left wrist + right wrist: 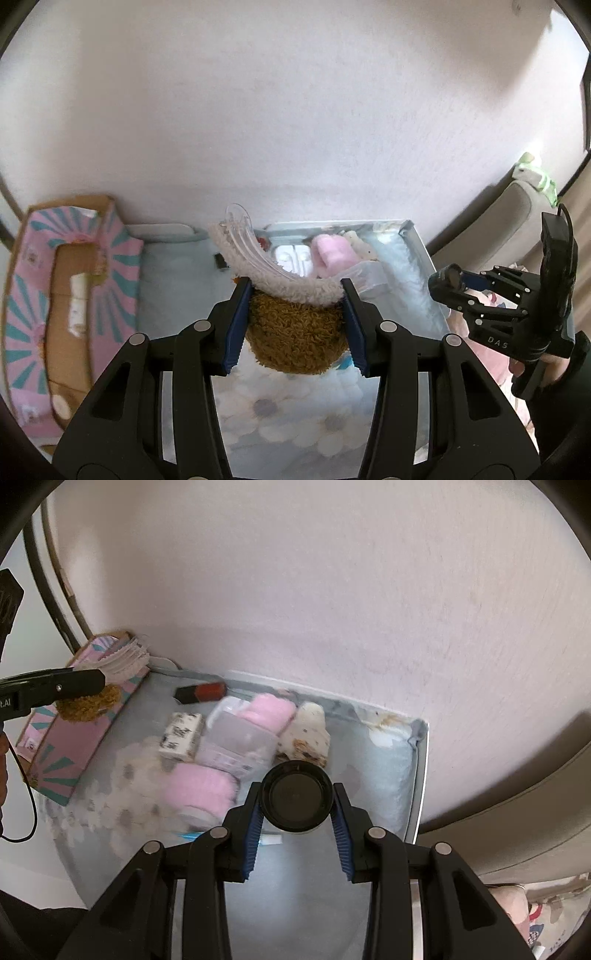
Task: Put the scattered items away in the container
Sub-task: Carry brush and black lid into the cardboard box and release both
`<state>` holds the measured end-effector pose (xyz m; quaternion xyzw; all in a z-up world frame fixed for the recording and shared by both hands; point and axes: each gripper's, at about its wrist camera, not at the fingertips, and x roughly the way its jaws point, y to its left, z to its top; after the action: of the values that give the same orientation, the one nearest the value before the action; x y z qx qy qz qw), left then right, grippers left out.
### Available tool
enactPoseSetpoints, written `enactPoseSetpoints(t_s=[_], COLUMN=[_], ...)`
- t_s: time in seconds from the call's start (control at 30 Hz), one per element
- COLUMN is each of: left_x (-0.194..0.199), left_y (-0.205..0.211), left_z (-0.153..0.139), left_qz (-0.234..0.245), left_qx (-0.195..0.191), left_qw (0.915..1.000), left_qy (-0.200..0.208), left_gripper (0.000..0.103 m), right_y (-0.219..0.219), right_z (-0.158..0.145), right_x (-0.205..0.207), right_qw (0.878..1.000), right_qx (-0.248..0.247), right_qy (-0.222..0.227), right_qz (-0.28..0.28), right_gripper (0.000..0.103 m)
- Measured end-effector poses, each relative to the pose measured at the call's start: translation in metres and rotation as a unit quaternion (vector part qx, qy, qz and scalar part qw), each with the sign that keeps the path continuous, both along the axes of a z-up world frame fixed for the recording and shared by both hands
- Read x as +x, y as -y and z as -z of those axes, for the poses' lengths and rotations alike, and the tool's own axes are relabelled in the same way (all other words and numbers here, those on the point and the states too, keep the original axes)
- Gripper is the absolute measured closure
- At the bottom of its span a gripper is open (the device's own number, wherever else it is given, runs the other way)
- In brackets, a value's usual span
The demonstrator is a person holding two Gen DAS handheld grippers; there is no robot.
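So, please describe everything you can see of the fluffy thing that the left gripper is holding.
The fluffy headband has a round golden-brown pom of long shaggy fibres and a curved band of cream fleece with a clear plastic strip along its inner side. The left gripper holds it with its jaws shut on the pom's two sides, the band arching up and to the left. It is lifted above the light bedding, and only the blue pads touch it. In the right wrist view it hangs before the pink box.

Two close wrist views, angled down toward the wall, sharing the pink box (74, 295).
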<state>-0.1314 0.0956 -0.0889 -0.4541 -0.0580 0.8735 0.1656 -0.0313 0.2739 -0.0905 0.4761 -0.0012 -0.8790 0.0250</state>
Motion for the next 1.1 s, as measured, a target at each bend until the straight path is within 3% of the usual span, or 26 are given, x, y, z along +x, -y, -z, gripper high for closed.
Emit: enactPoseSetpoints(t_s=[0.3, 0.6, 0.8, 1.1], left_x=[0.035, 0.073, 0.095, 0.109], left_y=[0.068, 0.152, 0.195, 0.227], left_z=[-0.029, -0.035, -0.022, 0.021], left_qz=[-0.021, -0.07, -0.1, -0.124], left_qx=[0.002, -0.012, -0.013, 0.011], left_qw=[0.9994, 0.997, 0.9947, 0.9921], left_qy=[-0.026, -0.031, -0.022, 0.01], left_gripper=[0.06, 0.06, 0.06, 0.06], right_y=[0.062, 0.152, 0.221, 0.325], right_z=[-0.047, -0.08, -0.087, -0.075], right_x=[-0.002, -0.031, -0.06, -0.106], right_qw=[0.999, 0.994, 0.987, 0.97], right_qx=[-0.001, -0.005, -0.015, -0.025], right_qy=[-0.027, -0.052, -0.049, -0.015], right_qz=[-0.027, -0.097, -0.155, -0.24], right_gripper=[0.07, 0.07, 0.07, 0.07])
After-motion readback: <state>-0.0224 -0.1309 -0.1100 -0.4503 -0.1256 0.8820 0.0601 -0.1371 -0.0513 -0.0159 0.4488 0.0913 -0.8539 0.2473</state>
